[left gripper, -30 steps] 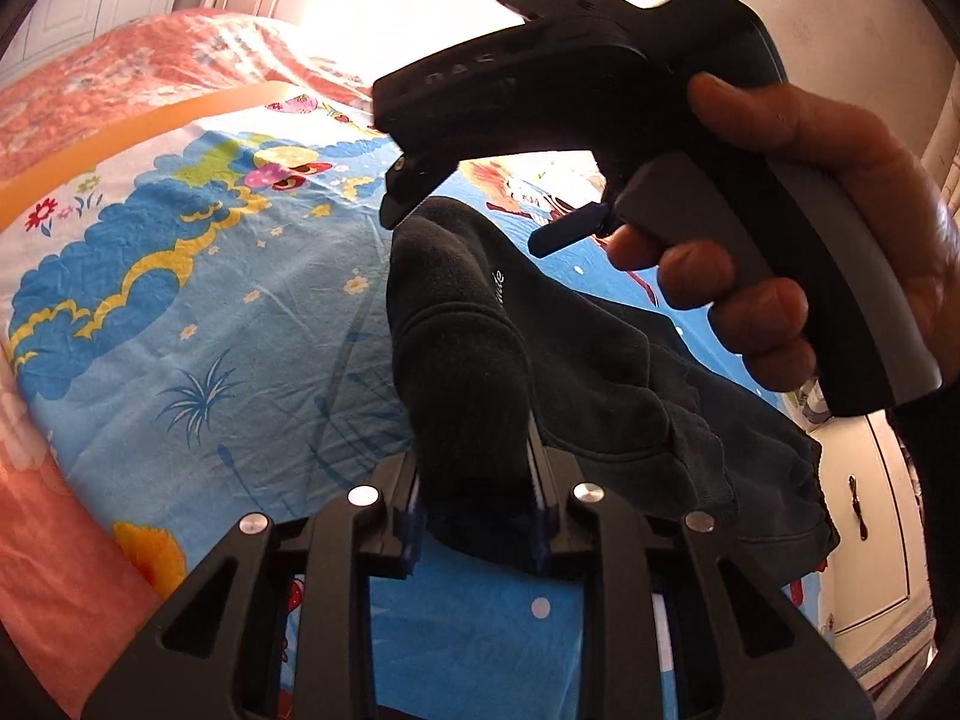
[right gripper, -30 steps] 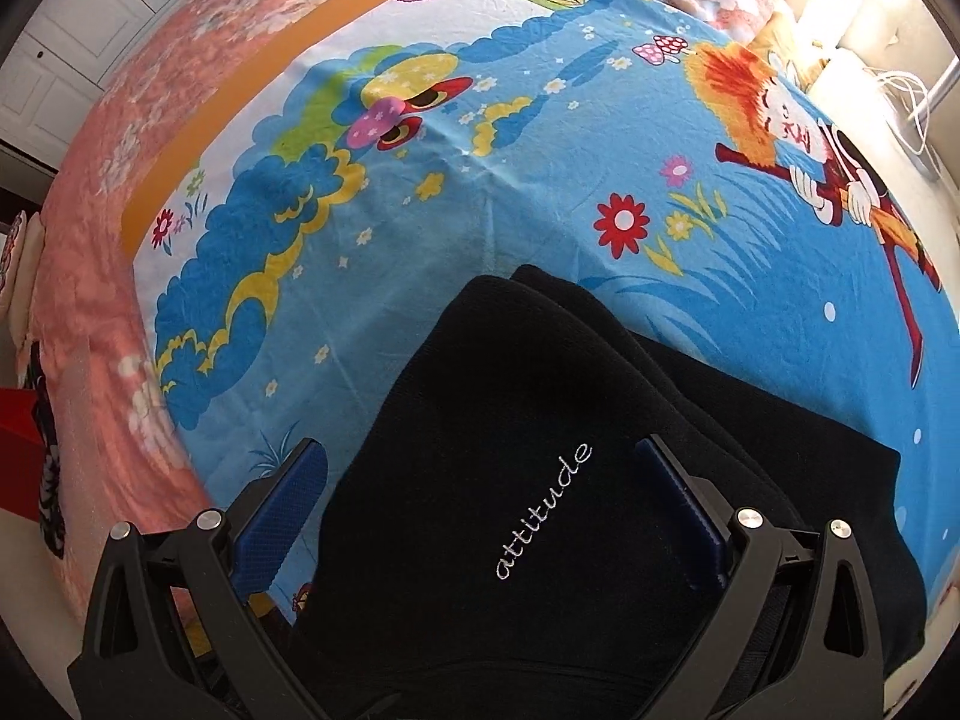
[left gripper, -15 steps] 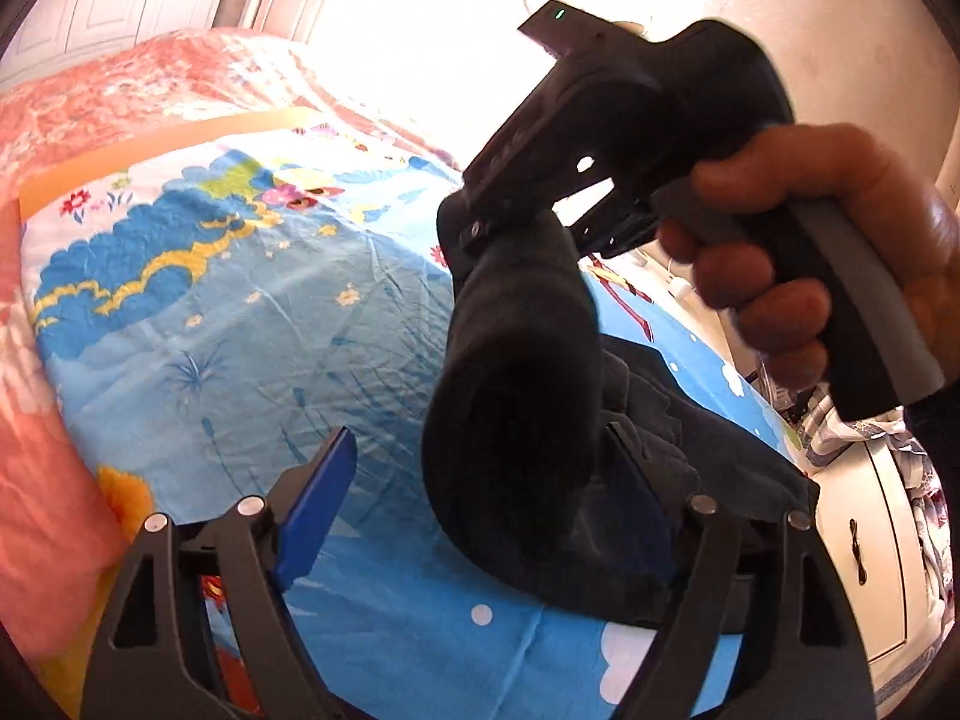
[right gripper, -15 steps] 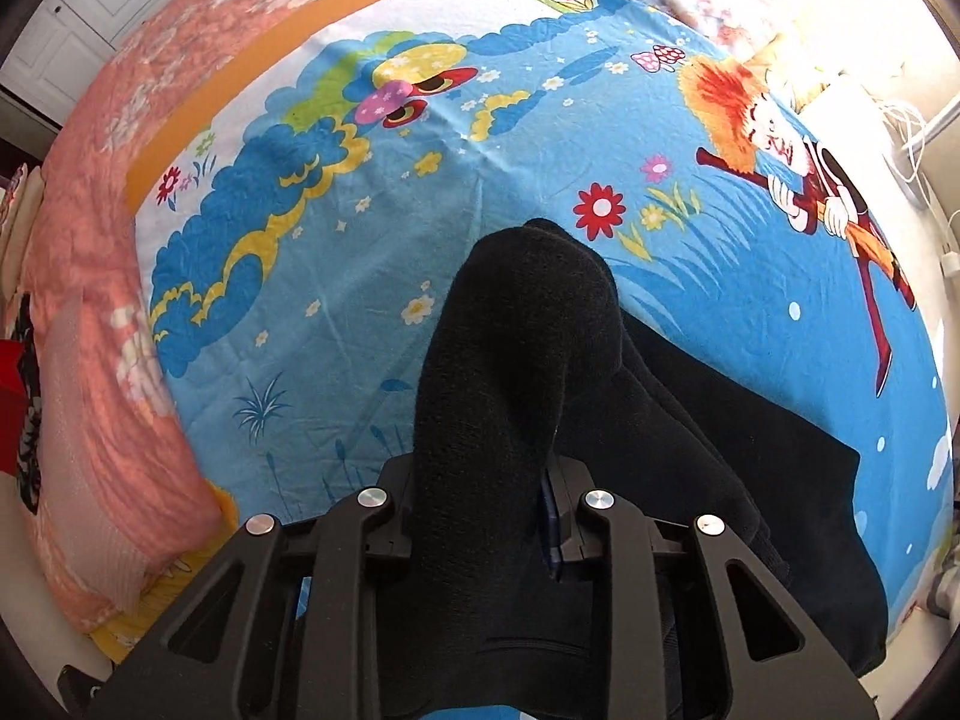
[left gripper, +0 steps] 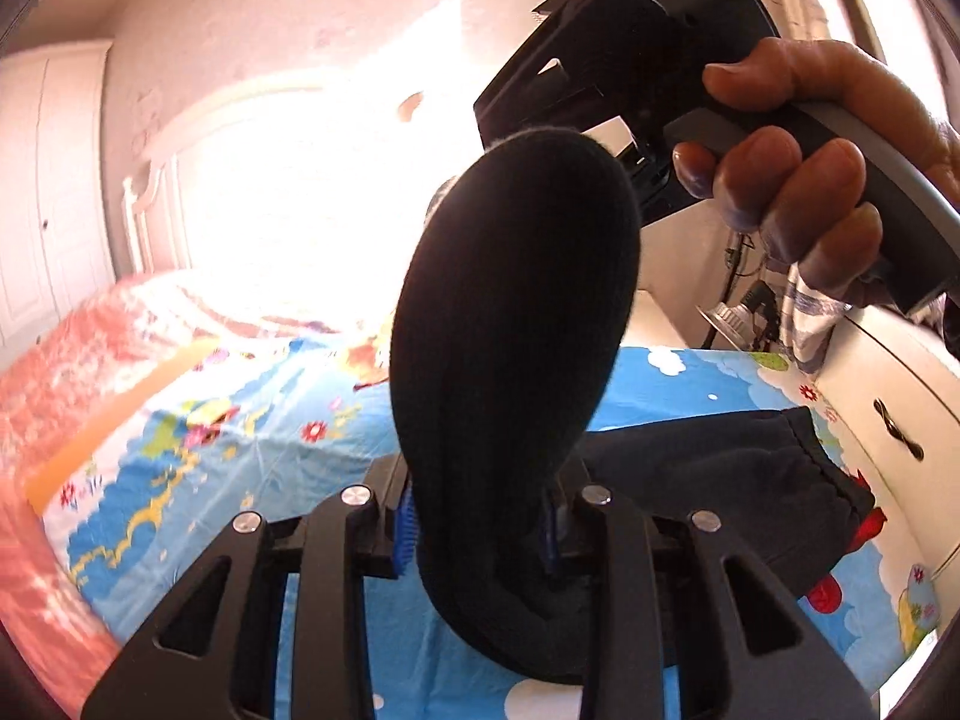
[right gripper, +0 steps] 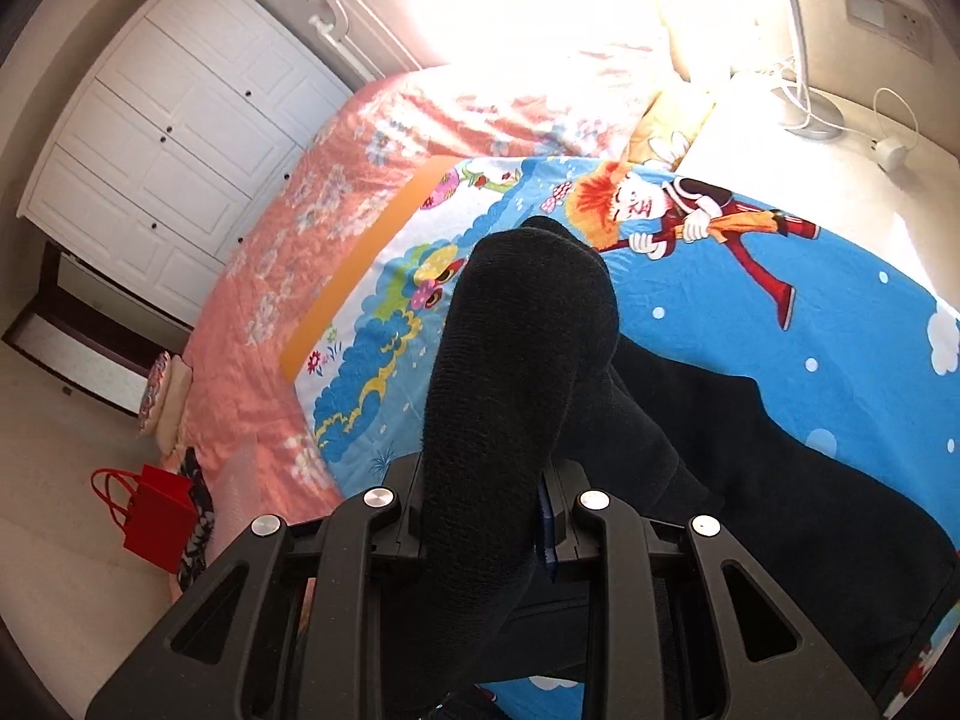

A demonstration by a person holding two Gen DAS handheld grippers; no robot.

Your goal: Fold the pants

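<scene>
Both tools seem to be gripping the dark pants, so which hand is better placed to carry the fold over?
Neither clearly: the left tool and the right tool each pinch a bunched edge of the pants, so both should move together.

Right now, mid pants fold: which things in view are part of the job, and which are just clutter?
In the job:
- black fleece pants, on the cartoon-print bedsheet
- left gripper, closing on a bunch of the fabric
- right gripper, clamped on the fabric

Lying about:
- red paper bag
- white wardrobe
- white drawer cabinet
</scene>
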